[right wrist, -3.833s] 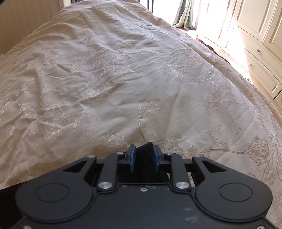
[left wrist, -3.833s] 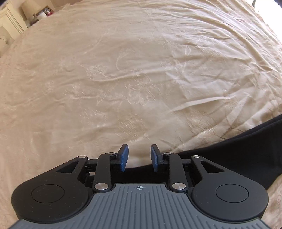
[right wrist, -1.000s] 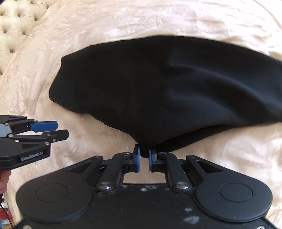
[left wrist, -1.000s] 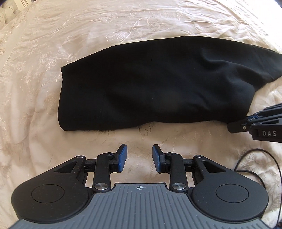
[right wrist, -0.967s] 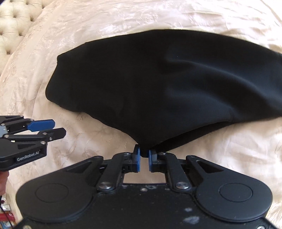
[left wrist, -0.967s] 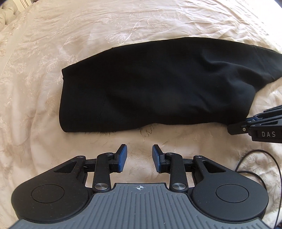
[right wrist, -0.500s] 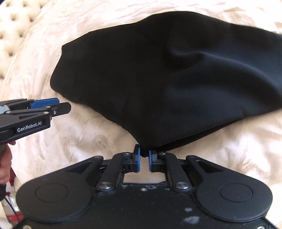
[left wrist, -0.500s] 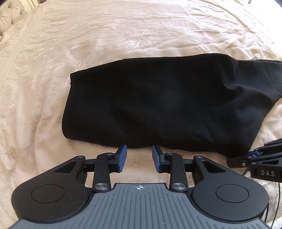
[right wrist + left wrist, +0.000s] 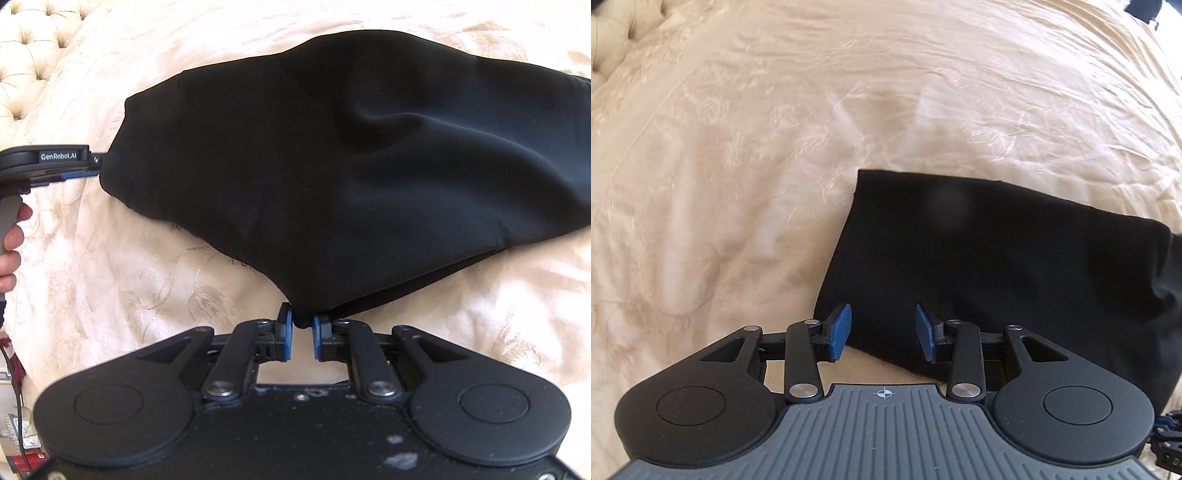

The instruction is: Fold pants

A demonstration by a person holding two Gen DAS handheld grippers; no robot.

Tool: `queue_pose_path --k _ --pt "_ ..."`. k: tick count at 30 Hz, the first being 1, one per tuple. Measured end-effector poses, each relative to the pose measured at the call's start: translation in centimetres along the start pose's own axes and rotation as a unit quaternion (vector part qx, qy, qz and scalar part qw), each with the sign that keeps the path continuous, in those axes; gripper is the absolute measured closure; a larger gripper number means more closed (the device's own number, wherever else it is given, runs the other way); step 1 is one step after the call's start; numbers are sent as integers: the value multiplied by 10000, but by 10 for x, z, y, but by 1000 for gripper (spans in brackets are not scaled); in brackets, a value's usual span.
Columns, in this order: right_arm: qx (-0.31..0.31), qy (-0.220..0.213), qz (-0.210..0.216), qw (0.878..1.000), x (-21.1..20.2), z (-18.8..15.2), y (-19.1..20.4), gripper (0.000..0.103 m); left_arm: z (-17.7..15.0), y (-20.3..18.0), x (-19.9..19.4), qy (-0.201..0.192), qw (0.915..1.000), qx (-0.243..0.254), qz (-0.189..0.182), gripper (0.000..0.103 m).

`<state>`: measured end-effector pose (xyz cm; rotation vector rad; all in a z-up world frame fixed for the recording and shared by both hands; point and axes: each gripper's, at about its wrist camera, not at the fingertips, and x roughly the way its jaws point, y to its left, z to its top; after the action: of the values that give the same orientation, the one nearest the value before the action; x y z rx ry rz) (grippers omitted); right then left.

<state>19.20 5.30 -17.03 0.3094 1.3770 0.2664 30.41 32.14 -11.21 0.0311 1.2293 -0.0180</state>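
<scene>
We are mid-fold: our right tongs (image 9: 299, 325) pinch the near edge of the black pants (image 9: 332, 166), which lie in a smooth layered bundle on the cream bed (image 9: 129, 288). Our left tongs (image 9: 882, 332), spread wide, straddle a corner; next they must close there.

Pants (image 9: 332, 166) cut off at right edge; left claw (image 9: 96, 161) fingertips hidden behind pants hem.
</scene>
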Motion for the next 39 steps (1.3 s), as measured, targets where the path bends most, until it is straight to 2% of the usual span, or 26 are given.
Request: queue_pose_path --k 4,7,11,15,17,19,20,21,23,24,27,29,31,33,35,37,39 --pt "165 -4 62 9998 0 0 -5 90 -20 18 6 149 9944 -871 -575 64" --pt "173 20 44 9998 2 0 -7 90 -34 20 17 248 9882 -1317 -742 56" --pt "141 54 16 9999 2 2 -6 90 -34 21 23 39 9794 -1747 -1010 55" --pt "144 50 21 9999 1 3 -6 90 -28 24 38 39 9720 -2087 -1080 42" --pt "138 53 17 9999 1 3 -6 90 -26 24 48 137 9685 -2252 -1058 41" --pt "124 40 19 9999 1 2 -5 90 -27 28 51 92 9587 -2625 -1091 40" --pt "126 24 22 9999 1 1 -5 90 -28 31 50 62 9522 -2870 -1040 48" --pt "132 5 26 9999 0 1 -5 90 -29 33 45 -9 9495 -2982 -978 67" --pt "153 -63 47 9999 -4 -1 -5 90 -29 32 32 -239 9496 -3027 -782 85" --pt "160 -99 61 9998 -5 -2 -5 90 -29 30 24 -351 9524 -2952 -668 92" --pt "18 -190 70 9998 -13 -5 1 90 -29 16 -5 -798 9648 -2485 -309 95" --pt "-100 -248 102 9996 -18 -5 7 90 -32 12 -25 -1010 9654 -2404 -74 95" --pt "-130 -272 229 9993 -22 -4 11 90 -38 17 -36 -1093 9603 -2565 69 95" --pt "-124 -243 359 9990 -20 -3 16 90 -43 27 -37 -1053 9564 -2718 193 95" --pt "-88 -168 390 9991 -11 -3 20 90 -47 33 -29 -958 9605 -2597 275 95" --pt "6 -2 281 9996 0 -5 22 86 -53 40 -18 -793 9614 -2628 182 95" --pt "38 194 199 9996 0 -8 23 86 -53 45 -9 -603 9635 -2605 138 94"
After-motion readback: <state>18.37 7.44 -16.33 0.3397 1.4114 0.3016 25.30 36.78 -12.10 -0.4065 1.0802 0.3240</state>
